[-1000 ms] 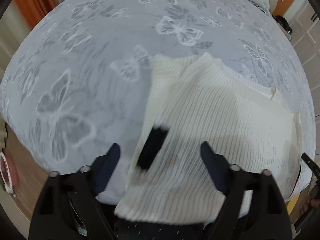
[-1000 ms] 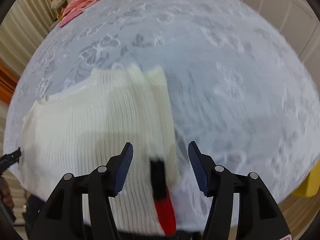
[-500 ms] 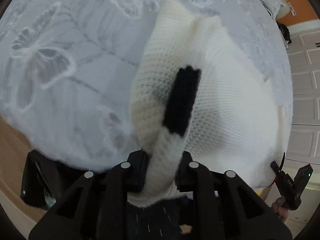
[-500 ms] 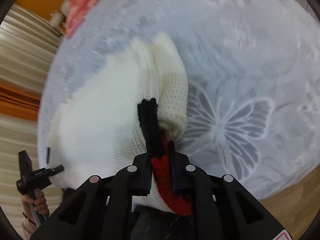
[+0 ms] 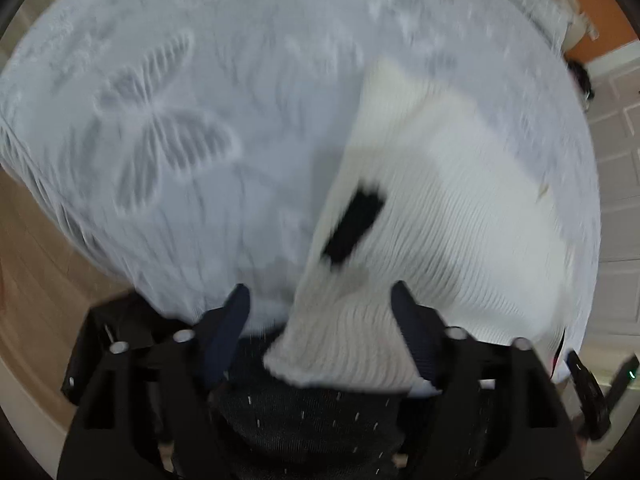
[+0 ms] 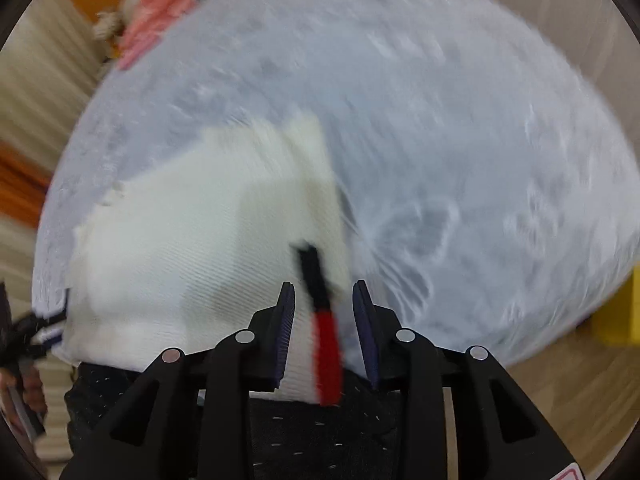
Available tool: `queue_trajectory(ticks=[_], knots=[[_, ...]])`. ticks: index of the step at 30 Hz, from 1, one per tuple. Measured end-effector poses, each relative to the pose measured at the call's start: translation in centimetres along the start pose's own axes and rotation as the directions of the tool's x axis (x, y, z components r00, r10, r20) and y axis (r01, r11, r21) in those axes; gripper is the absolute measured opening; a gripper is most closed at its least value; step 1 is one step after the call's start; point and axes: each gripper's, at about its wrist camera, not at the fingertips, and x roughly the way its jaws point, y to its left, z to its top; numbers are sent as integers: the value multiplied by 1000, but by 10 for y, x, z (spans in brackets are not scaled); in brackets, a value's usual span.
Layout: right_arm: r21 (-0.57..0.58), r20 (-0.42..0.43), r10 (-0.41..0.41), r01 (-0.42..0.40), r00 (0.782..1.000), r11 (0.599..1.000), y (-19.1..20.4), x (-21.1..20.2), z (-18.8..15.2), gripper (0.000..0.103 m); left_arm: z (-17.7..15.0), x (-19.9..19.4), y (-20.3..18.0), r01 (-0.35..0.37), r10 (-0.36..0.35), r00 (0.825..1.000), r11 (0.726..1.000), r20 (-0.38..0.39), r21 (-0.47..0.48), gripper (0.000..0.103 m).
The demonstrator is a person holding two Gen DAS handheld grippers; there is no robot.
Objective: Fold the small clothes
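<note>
A cream ribbed knit garment [image 5: 440, 216] lies on the butterfly-print bedspread [image 5: 200, 120], its near edge hanging over the bed's edge. It has a black patch [image 5: 354, 220]. My left gripper [image 5: 320, 312] is open, its jaws either side of the garment's near left corner. In the right wrist view the garment [image 6: 192, 232] shows a black and red stripe [image 6: 324, 332] on its right edge. My right gripper [image 6: 324, 312] is open, jaws either side of that stripe. Both views are motion-blurred.
A pink garment [image 6: 160, 8] lies at the bed's far left corner. Wooden floor [image 5: 36, 280] shows beside the bed. A yellow object [image 6: 616, 308] stands at the right. A white panelled door [image 5: 616, 152] is on the right.
Both grippers were open a second ago, shut on the garment's near corners half a second ago, and are open again now. The garment lies flatter.
</note>
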Motion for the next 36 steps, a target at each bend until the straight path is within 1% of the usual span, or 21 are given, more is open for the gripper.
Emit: queue_trajectory(ticks=[3,7,8,9,10,11,12,13,15,18,20,23,25,27,29,30,31,32,34,35,36], knots=[[-95,-7,56,-56,998,994,37,-1,13,28,17,9,-9,-9,9,1000,1000,14,12,76],[-183,-64,108,-118,992,976,92,24,16,23,34,45,-17,33,-36,996,999,-77,-33,76],[-210,-78,111,-125,991,970,107,34,18,22,36,52,-20,38,-41,995,999,-94,-39,73],[-238,-96,108,-128,990,963,121,46,19,22,33,59,-20,48,-54,992,998,-113,-51,63],[-255,-110,101,-126,989,959,128,54,19,22,33,64,-20,62,-70,990,996,-121,-68,60],[-278,-128,86,-119,988,953,140,64,16,22,31,63,-18,84,-95,989,992,-110,-96,47],[-300,-142,70,-111,987,947,147,72,13,22,33,60,-17,112,-124,986,987,-111,-112,31],[-339,-161,28,-81,987,937,155,85,10,23,34,56,-19,142,-157,981,981,-114,-131,28],[-371,-187,-33,-39,982,928,153,100,0,23,32,43,-24,132,-143,985,984,-94,-117,23],[-373,-174,-32,-36,984,927,152,105,-6,23,26,7,-51,135,-135,991,991,-24,-2,21],[-347,-177,-10,-53,984,936,148,103,-4,23,18,-16,-83,165,-166,986,983,8,77,21],[-264,-189,66,-115,980,958,132,96,2,23,1,-39,-133,214,-219,976,963,15,162,21],[-188,-173,122,-154,977,970,115,84,8,24,-14,-43,-164,207,-216,976,951,11,231,22],[-131,-156,144,-165,977,977,103,75,9,26,-30,-32,-200,163,-176,984,929,9,331,25],[-72,-149,179,-191,973,979,83,63,7,27,-43,-8,-222,84,-96,995,913,11,398,30],[-56,-147,192,-202,970,978,75,58,7,28,-48,2,-227,59,-64,998,907,-3,416,38],[-45,-146,201,-210,969,977,69,53,6,33,-53,8,-227,50,-44,999,907,-24,417,40],[-39,-139,209,-216,968,976,63,45,4,41,-60,5,-220,77,-64,997,913,-47,400,43],[-27,-118,237,-242,964,970,59,31,2,48,-72,-12,-209,131,-122,991,916,-47,378,59],[-16,-110,269,-272,957,962,56,24,2,53,-75,-20,-206,128,-127,992,917,-27,378,69],[-5,-106,291,-293,951,956,57,22,3,56,-76,-25,-205,121,-131,991,918,-1,378,71]])
